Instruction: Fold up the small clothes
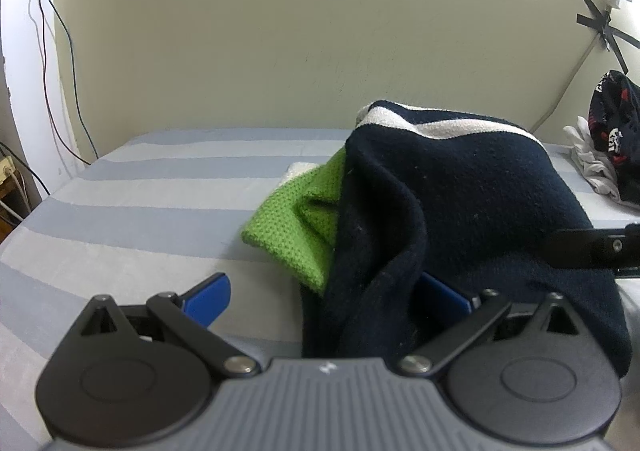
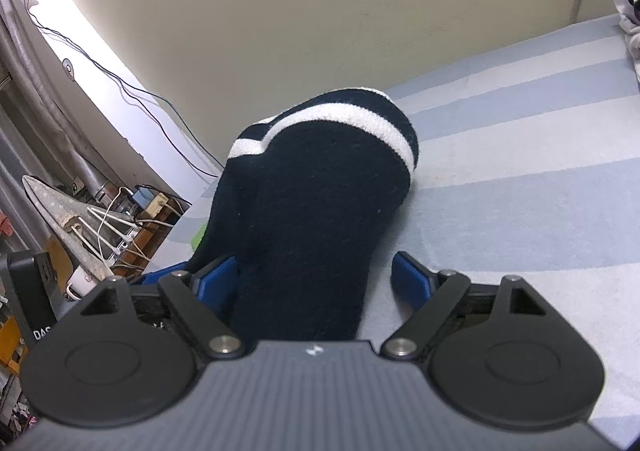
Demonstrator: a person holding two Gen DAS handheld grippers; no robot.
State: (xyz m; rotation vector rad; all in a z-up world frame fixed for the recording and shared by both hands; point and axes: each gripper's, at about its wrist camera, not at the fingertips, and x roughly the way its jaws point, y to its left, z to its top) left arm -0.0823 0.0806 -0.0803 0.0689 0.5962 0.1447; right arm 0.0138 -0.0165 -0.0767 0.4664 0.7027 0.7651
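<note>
Left wrist view shows my left tongs (image 1: 324, 299) spread wide over the striped bed (image 1: 132, 211), the left blue finger (image 1: 208, 301) bare and the right blue finger half hidden under a fold of the navy garment (image 1: 460, 211). That garment, dark knit with a white stripe (image 1: 440, 129) near its far edge, is heaped up just ahead of the tongs and drapes down between the fingers without being pinched. A green knit piece (image 1: 296, 227) pokes out from the navy garment's left side, lying on the bed. To the right of the navy garment, the black tip of my right tongs (image 1: 592, 247) reaches in and touches the cloth. Farther right of the garment, against the wall (image 1: 280, 51), sits a pile of other clothes (image 1: 608, 147), white and dark patterned.

From the right wrist view, my right tongs (image 2: 316, 279) also stand apart, and the navy garment (image 2: 320, 211) runs up through the gap between the blue fingers (image 2: 412, 279), brushing the left one and clear of the right one. Its white stripe (image 2: 360, 123) curves over the top of the heap. A sliver of green (image 2: 199, 237) shows at the garment's left edge. Left of the garment, beyond the bed's edge, there are cables (image 2: 120, 87) and clutter.
</note>
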